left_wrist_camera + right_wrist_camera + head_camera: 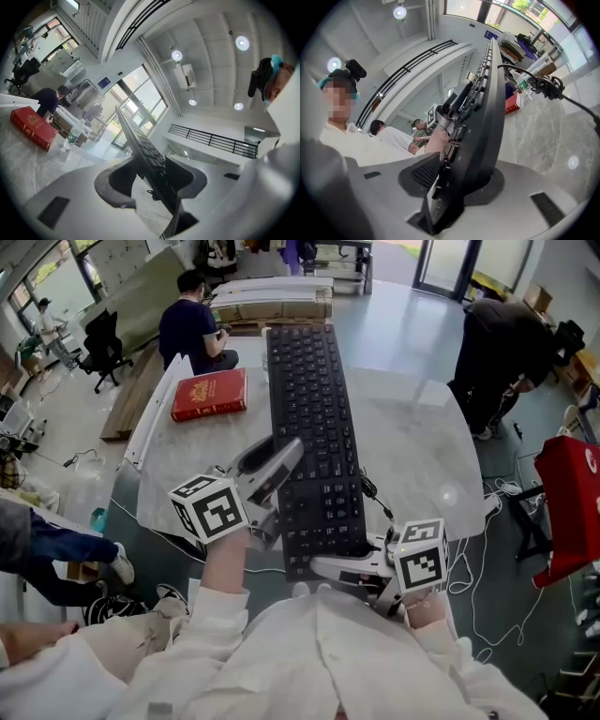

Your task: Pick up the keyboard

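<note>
Marble table [412, 456] beneath — keyboard [309, 409], near end pinched between fingers [187, 177] of left gripper [154, 180] and right gripper [454, 183]

keyboard [314, 427]: matt black plastic | table [412, 446]: glossy marbled top | book [209, 395]: red glossy cover

Print on the red book [208, 395], upper left, seems too small to read; the keyboard [314, 437] hides the middle of the bench [403, 456].
</note>
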{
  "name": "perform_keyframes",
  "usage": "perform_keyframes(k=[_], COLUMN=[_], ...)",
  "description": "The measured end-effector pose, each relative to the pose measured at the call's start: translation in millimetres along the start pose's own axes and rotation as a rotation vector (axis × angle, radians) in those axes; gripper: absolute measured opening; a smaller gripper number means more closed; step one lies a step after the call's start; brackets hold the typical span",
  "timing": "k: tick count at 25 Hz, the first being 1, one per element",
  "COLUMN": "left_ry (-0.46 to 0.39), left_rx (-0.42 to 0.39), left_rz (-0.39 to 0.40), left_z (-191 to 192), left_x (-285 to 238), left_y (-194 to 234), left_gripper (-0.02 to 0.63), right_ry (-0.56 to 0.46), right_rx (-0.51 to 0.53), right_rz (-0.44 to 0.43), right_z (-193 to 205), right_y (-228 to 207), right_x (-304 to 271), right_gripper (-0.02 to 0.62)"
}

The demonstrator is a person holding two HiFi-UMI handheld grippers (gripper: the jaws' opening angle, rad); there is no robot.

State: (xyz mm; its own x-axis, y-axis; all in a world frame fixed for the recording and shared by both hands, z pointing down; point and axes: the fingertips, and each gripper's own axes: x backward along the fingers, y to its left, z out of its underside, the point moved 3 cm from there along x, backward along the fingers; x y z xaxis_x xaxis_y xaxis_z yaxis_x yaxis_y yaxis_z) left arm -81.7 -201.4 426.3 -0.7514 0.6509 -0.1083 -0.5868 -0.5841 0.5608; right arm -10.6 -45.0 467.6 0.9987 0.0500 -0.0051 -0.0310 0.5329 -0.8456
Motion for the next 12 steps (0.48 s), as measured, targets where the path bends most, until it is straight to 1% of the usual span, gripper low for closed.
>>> perform_keyframes(k=[4,12], left_ry=[0.006,-0.001], left_rx=[-0.001,0.007], left_rz=[-0.011,-0.006], left_z=[0.4,7.7], left_x=[-0.7,-2.3], left_y=[-1.4,4.2], left_gripper=[0.187,0.187], right_ry=[-0.002,0.009], right_rx=[-0.003,0.001], right_rz=[-0.004,0.001], right_z=[0.6,4.3], right_y=[-1.1,-7.2], right_x=[0.6,1.6], right_gripper=[0.164,0.164])
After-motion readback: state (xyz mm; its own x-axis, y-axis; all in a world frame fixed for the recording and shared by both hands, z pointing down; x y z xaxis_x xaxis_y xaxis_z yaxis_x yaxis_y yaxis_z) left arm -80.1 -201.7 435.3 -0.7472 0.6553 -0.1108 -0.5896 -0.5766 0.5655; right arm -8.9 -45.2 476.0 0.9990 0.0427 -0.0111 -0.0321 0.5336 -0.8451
